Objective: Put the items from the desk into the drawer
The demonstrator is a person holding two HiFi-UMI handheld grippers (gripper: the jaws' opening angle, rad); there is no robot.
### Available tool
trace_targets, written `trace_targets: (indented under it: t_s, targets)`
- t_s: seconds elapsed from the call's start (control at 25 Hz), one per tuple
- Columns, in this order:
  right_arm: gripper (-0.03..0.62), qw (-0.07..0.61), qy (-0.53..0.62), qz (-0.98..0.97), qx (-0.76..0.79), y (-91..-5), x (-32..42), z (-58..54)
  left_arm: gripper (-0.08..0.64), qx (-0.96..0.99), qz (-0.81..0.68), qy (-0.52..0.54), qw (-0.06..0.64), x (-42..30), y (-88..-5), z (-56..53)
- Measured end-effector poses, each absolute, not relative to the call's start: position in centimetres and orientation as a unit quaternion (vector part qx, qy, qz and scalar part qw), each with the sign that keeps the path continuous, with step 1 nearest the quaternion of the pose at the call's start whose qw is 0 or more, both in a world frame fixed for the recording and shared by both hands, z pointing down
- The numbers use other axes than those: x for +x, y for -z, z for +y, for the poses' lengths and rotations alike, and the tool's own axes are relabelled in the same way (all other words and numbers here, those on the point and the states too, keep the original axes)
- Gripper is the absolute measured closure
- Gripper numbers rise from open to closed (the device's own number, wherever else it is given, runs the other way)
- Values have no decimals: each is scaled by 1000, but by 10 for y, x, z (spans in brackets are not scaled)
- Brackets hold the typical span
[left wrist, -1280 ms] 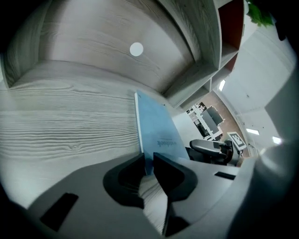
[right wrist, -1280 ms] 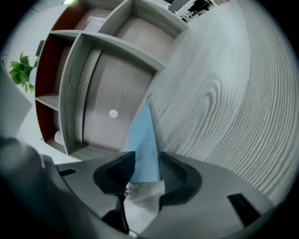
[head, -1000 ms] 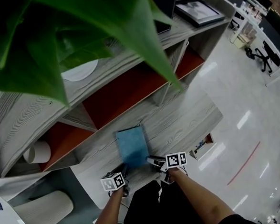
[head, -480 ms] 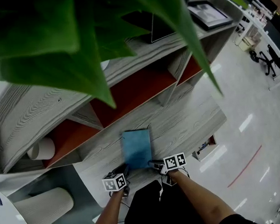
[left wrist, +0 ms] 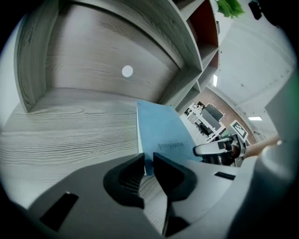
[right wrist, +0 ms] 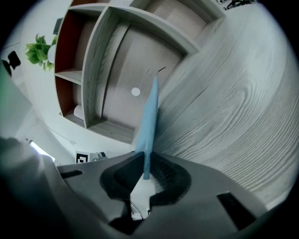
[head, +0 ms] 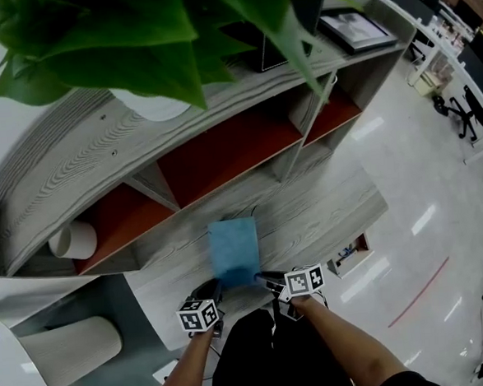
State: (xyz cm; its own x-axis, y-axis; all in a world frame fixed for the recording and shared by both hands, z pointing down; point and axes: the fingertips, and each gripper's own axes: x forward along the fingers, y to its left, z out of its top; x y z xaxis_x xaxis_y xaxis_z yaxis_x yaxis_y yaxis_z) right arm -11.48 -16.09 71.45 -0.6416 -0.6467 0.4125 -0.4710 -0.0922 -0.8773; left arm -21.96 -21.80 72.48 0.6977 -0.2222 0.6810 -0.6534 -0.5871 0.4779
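Between your left tongs [left wrist: 148, 162] and right tongs [right wrist: 145, 169], you are gripping the blue notebook [head: 234, 250]; the right jaws have just been closing on it.

1 notebk [head: 234, 250] | 2 grippers [head: 214, 290] [head: 261, 276] | 1 plant [head: 132, 39] | 1 pic frame [head: 354, 30]

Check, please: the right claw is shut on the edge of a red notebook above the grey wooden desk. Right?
No: the notebook is blue, not red, as the right gripper view shows. The right claw, which has just been closing, is shut on its edge above the grey wooden desk.
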Motion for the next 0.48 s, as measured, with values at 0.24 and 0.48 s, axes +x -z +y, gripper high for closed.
trace_targets:
  t_s: [0.24,0.48]
  targets:
    - [537,83,588,675,-437,-688,-94,-135,492,874,-236,-285,316,-202,-697,-189]
    - [537,79,582,671,-453,-673,-59,-89,492,893,-208,-271,292,-165,-675,-144]
